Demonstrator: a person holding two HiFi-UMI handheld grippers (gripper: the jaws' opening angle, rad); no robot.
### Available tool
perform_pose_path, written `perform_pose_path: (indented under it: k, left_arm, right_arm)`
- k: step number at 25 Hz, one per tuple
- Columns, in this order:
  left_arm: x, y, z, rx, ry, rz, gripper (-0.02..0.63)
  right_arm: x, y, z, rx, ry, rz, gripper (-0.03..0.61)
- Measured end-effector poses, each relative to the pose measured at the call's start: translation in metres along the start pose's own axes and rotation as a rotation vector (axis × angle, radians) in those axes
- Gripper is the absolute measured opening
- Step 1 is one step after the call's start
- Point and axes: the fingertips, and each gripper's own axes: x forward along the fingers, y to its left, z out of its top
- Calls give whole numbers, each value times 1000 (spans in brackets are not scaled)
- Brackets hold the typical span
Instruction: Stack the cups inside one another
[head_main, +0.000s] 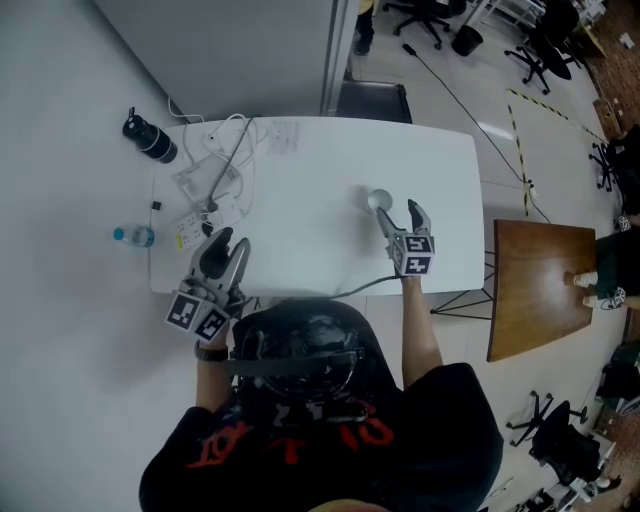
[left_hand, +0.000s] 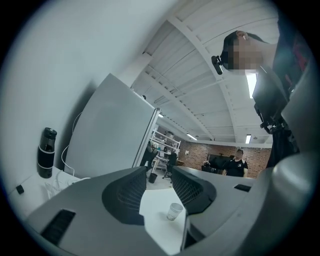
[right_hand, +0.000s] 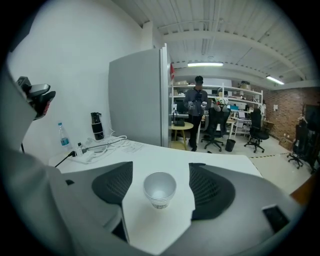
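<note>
Near the table's (head_main: 300, 190) left edge sit cables (head_main: 225, 160), a black flask (head_main: 150, 138) and a water bottle (head_main: 133, 236), well apart from the cups (right_hand: 160, 189). Nested upright, the cups stand untouched between the right gripper's (head_main: 400, 218) wide jaws. The left gripper (head_main: 230, 245) gapes empty, with the cups well beyond it. Their print seems too small to read.

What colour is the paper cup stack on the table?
The paper cup stack is white; right gripper view.
</note>
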Motion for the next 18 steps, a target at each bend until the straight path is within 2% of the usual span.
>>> perform_pose_path:
  k: [2,4,7,11,18]
  left_arm:
    - [-1,2,-1,-7,-1,7,169]
    - [-2,4,-3,-15,-1,13,158]
    - [-5,5,-6,-20,6,29,156]
    - [-13,8,-8,-22,9,63,155]
    - [-25,13,-7,-24,12,114,155]
  right_arm:
    - [2,2,-3,0,-1,5,356]
    - [6,4,-8,-2,-3,16,271]
    - [16,12,-21,-19,23,36,240]
    - [24,5,-33,-8,32,-23,145]
    - [34,-15,-42,88,65,-72,118]
